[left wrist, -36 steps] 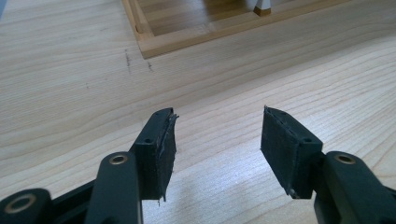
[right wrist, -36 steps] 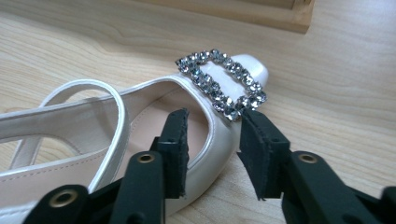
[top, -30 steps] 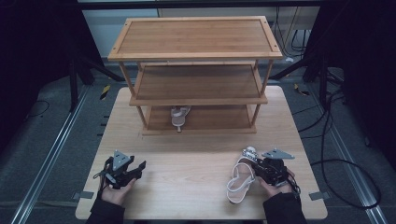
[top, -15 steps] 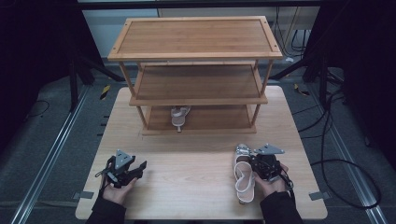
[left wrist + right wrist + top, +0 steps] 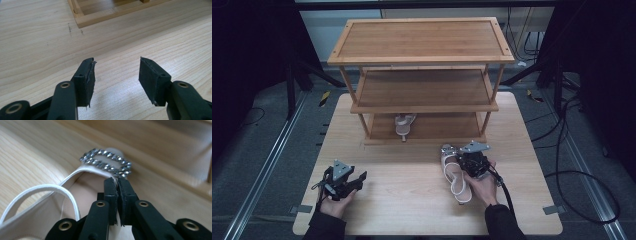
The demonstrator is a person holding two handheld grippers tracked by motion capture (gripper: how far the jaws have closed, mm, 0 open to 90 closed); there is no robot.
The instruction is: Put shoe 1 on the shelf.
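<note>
1. Tabletop of pale wood carries everything, with dark floor and cables around it.
2. Shelf rack, three tiers, stands toward 12 o'clock; its base frame lies just beyond the right claw.
3. White sandal with a jewelled buckle lies at about 4 o'clock, toe near the rack's base.
4. Second sandal sits on the bottom shelf.
5. Right claw is pressed together on the white sandal's strap, just behind the buckle.
6. Left claw, at 8 o'clock, is spread over bare wood.
</note>
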